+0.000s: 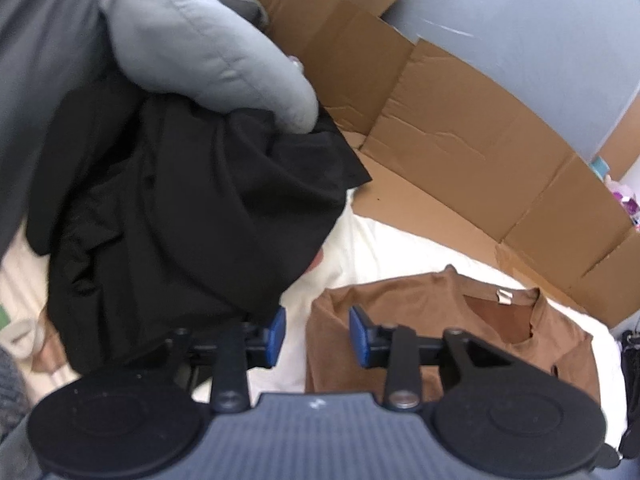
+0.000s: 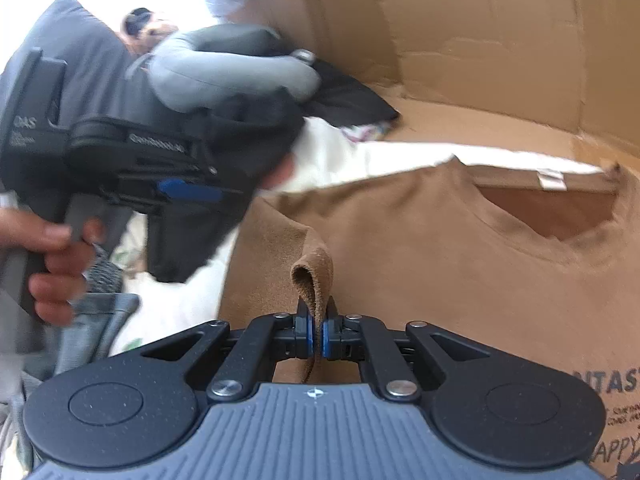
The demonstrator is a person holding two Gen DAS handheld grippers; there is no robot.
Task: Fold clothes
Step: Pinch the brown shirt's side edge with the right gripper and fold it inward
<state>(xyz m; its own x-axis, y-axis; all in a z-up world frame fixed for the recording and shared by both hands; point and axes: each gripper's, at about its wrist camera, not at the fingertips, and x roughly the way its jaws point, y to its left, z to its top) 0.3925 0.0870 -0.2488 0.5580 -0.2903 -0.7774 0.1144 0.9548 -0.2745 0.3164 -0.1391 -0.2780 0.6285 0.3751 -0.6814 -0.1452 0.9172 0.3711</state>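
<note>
A brown T-shirt (image 2: 460,264) lies flat on a white sheet (image 1: 372,248), collar and label toward the cardboard. My right gripper (image 2: 316,338) is shut on a raised fold of the shirt's left edge, and the cloth loops up between its blue pads. In the left wrist view the same T-shirt (image 1: 460,320) lies at lower right. My left gripper (image 1: 318,336) stands open over the sheet at the shirt's left edge, with nothing between its pads. In the right wrist view a hand (image 2: 52,264) holds the left gripper (image 2: 216,194) to the left of the shirt.
A heap of black clothes (image 1: 180,208) lies left of the shirt, with a grey pillow (image 1: 200,40) resting on it. Flattened cardboard (image 1: 460,140) walls the far side. Folded denim (image 2: 92,328) sits at the near left. Small colourful items (image 1: 624,196) stand at far right.
</note>
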